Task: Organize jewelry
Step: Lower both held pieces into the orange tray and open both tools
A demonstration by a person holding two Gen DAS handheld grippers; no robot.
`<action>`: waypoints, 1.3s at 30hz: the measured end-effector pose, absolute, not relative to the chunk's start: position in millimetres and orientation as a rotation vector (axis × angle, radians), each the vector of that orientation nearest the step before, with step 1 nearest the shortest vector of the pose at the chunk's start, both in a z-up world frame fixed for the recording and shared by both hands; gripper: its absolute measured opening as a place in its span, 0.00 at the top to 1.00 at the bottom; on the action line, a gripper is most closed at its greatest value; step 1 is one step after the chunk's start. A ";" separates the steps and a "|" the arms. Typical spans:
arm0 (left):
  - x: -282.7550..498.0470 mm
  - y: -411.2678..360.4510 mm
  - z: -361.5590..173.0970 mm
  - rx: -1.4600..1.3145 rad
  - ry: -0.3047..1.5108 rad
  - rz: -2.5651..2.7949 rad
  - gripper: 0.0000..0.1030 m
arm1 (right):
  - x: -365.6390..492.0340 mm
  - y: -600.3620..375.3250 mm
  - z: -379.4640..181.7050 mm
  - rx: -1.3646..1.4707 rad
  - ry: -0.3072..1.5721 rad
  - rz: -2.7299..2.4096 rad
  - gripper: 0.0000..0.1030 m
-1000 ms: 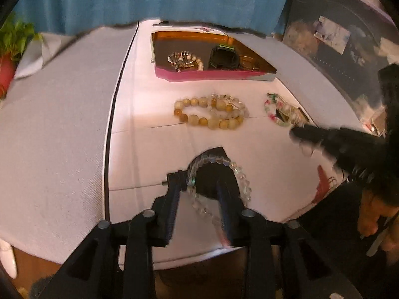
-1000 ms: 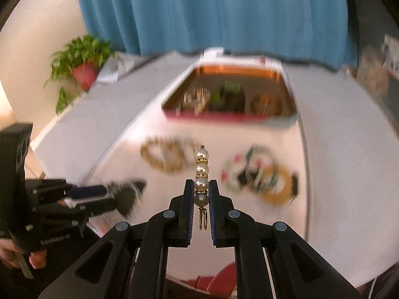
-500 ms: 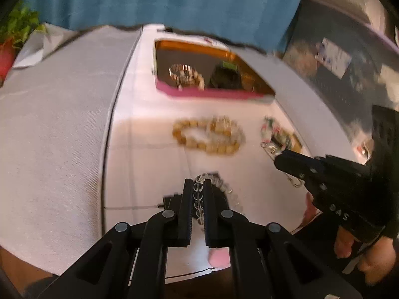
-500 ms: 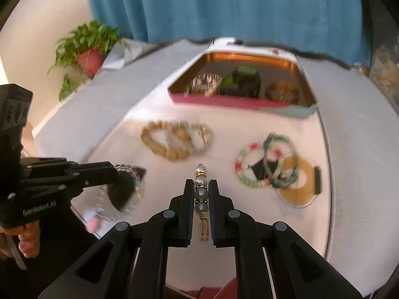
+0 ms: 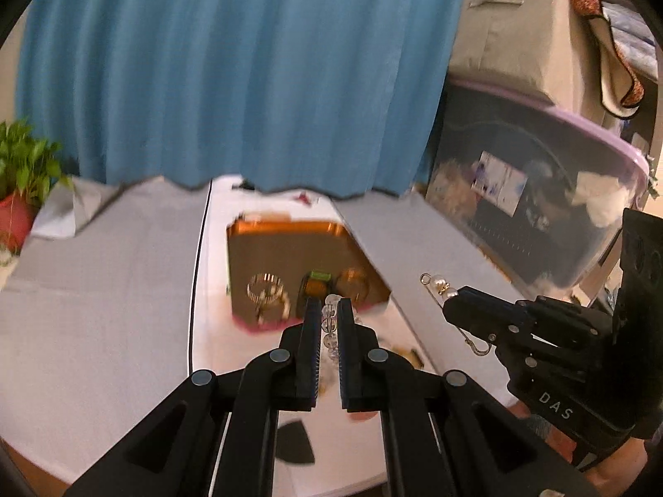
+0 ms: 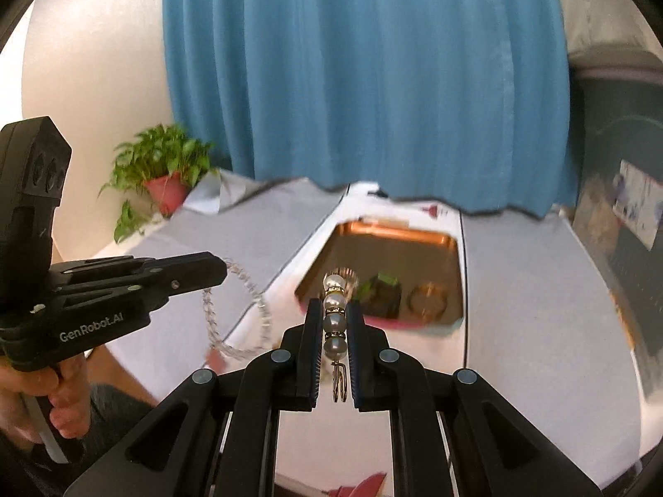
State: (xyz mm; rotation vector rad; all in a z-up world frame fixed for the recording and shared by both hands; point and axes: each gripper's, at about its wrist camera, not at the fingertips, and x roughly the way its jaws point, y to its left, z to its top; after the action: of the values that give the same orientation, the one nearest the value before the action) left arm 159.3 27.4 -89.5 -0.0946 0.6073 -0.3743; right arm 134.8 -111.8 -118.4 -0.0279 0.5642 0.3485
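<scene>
My left gripper [image 5: 328, 304] is shut on a clear bead bracelet [image 5: 329, 323], held up above the white table. From the right wrist view that bracelet [image 6: 244, 314] hangs as a loop below the left gripper [image 6: 223, 275]. My right gripper [image 6: 335, 306] is shut on a pearl brooch pin [image 6: 335, 314] with gold spacers. In the left wrist view the brooch [image 5: 441, 285] sticks out of the right gripper [image 5: 449, 304] at the right. Ahead lies the copper tray [image 5: 286, 230] with a pink rim, holding a bracelet, a dark box and a gold ring.
A blue curtain [image 5: 232, 70] hangs behind the table. A potted plant [image 6: 161, 174] stands at the far left. A storage bin [image 5: 538, 190] with a box on top is at the right. A hand [image 6: 54, 389] holds the left gripper's handle.
The left gripper closed on the clear bead bracelet and lifted it off the table. Both grippers rose and tilted up, so the curtain fills more of each view.
</scene>
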 end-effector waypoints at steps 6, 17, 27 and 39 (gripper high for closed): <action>180.6 20.7 -78.3 -0.074 0.554 -0.371 0.95 | 151.6 -121.1 -97.8 -0.012 0.515 0.332 0.89; 259.7 30.9 -111.1 -0.207 0.542 -0.389 0.95 | 229.1 -148.4 -109.9 -0.022 0.462 0.268 0.89; 330.1 46.4 -212.9 -0.308 0.726 -0.360 0.95 | 293.7 -153.1 -209.3 -0.015 0.624 0.273 0.89; 350.6 42.3 -246.8 -0.264 0.824 -0.317 0.95 | 344.7 -161.4 -261.1 0.119 0.795 0.318 0.89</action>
State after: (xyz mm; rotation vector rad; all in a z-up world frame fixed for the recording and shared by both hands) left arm 350.6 42.3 -246.8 -0.2637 0.8240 -0.3170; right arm 344.7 -161.4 -261.1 0.1188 0.7946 0.3185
